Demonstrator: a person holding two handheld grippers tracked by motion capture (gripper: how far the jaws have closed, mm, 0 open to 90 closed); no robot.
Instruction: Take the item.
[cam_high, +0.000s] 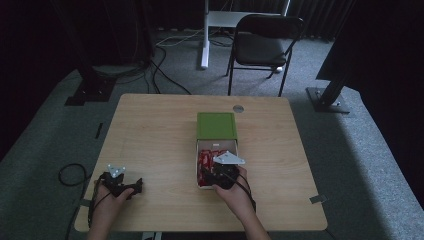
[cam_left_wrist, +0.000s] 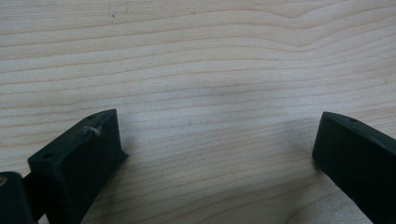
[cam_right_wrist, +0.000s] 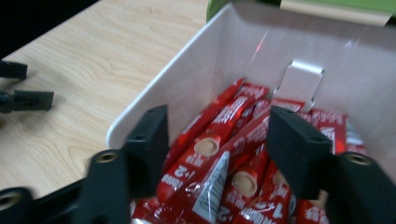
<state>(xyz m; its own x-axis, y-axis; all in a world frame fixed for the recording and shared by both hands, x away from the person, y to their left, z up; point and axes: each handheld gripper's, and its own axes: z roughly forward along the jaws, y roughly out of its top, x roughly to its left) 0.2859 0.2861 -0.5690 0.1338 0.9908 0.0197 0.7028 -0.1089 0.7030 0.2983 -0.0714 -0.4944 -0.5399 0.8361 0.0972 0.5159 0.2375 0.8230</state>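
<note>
- Dim room, grey carpet, folding chair (cam_high: 265, 42) beyond a light wood table (cam_high: 160, 130).
- White box (cam_high: 196, 165) mid-table, its green lid (cam_high: 216, 125) slid toward the far side; red sachets (cam_right_wrist: 219, 140) piled inside.
- Right gripper (cam_right_wrist: 215, 149) over the box's near end, jaws apart and empty, straddling the sachets just below.
- Sachets' long axes run roughly away from the gripper, about square to the jaw gap.
- Left gripper (cam_left_wrist: 217, 144) spread wide over bare wood near the left edge, well apart from the box.
- Right hand (cam_high: 235, 192) is nearer; likely grabs a sachet.
</note>
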